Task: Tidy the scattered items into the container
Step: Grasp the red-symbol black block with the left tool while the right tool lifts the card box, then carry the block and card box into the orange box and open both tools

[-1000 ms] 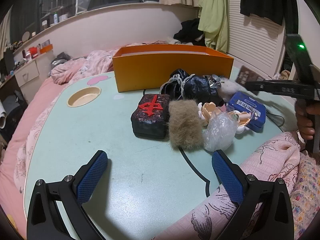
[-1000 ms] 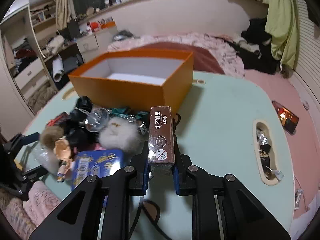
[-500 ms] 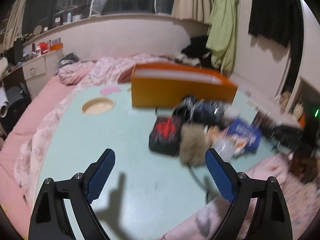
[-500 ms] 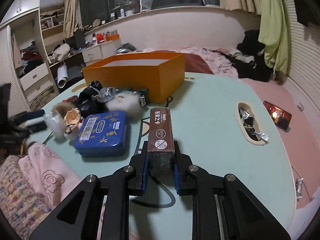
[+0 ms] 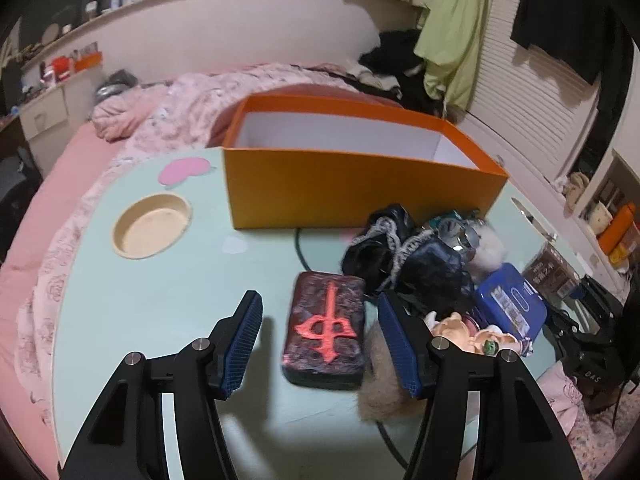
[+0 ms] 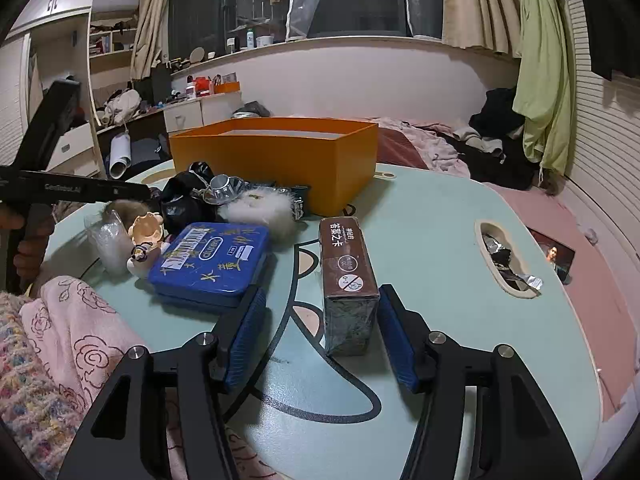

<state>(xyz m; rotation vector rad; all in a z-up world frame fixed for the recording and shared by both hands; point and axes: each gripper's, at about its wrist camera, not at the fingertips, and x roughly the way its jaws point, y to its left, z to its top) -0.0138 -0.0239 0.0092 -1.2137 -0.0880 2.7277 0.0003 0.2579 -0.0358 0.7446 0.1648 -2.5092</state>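
My left claw, just narrowing yet pinching nothing, straddles the dark red-marked rectangular block, whose long axis runs toward the orange cardboard box.

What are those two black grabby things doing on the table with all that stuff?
A person is tidying with them. The left gripper has been closing around the dark block with the red symbol, not touching yet. The right gripper has just opened off the brown card box, standing on the table. The orange box looks empty.
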